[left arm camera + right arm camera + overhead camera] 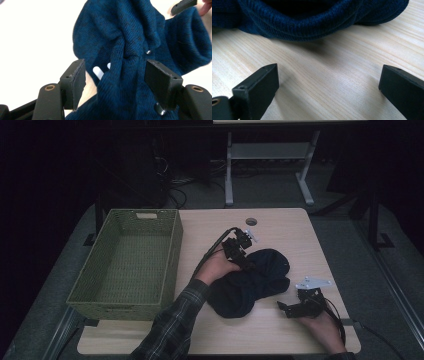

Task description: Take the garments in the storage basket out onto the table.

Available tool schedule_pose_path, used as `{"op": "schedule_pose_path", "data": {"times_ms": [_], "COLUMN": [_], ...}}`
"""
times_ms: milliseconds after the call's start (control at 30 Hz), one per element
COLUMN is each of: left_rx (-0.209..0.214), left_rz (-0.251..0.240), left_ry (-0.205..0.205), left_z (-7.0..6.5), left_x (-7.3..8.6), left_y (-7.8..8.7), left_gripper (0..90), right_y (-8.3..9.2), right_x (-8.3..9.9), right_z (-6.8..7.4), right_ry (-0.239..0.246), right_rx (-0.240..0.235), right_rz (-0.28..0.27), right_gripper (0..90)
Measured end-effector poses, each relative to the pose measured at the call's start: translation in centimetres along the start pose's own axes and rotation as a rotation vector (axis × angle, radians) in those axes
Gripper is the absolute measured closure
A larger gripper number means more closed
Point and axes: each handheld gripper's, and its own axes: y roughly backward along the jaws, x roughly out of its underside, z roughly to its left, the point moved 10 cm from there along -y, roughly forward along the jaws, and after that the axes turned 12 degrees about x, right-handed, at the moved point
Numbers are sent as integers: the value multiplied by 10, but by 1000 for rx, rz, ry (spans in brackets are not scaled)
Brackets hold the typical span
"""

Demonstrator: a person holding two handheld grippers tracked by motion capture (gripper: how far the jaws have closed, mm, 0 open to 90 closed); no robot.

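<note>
- Dim room around a pale wooden surface (280, 330); a green woven basket (131, 262) sits along its left edge, with nothing in it.
- My dark blue knitted garment (252, 282) lies bunched near the middle of the surface, toward its right edge.
- My left tool (116, 80) is released: a twisted fold of knit stands between the pads, which do not press it.
- My right tool (328, 82) is spread wide over bare wood, just short of the ribbed hem (307, 30).
- I judge the garment light, soft, floppy and stretchy; it will sag and slide out of a thin pinch.
- Best hold: a thick gathered fold or the ribbed hem, avoiding the small metal studs (148, 52).
</note>
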Motion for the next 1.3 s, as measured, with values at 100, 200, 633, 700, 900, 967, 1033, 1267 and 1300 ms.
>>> {"op": "schedule_pose_path", "data": {"times_ms": [100,200,633,700,900,967,1033,1267,1300], "left_rx": [-12,-12,-43,-55,-84,-87,-93,-106,-98], "left_rz": [-11,-18,1,17,70,81,84,121,124], "left_ry": [-6,-17,31,45,87,106,123,159,162], "left_z": [-2,-7,-25,-26,-23,-20,-15,-1,-2], "left_x": [1,5,50,60,90,100,107,123,125], "left_y": [12,23,44,41,25,19,13,0,-2], "left_gripper": [336,447,891,898,899,899,899,899,898], "right_y": [0,0,0,0,0,0,0,0,0], "right_x": [0,0,0,0,0,0,0,0,0], "right_z": [0,0,0,0,0,0,0,0,0], "right_ry": [1,3,2,2,2,3,3,2,2], "right_rx": [0,1,1,1,1,1,1,1,1], "right_rz": [1,0,-1,-1,0,-1,-1,0,-1], "right_gripper": [22,22,22,22,23,22,22,22,22]}}
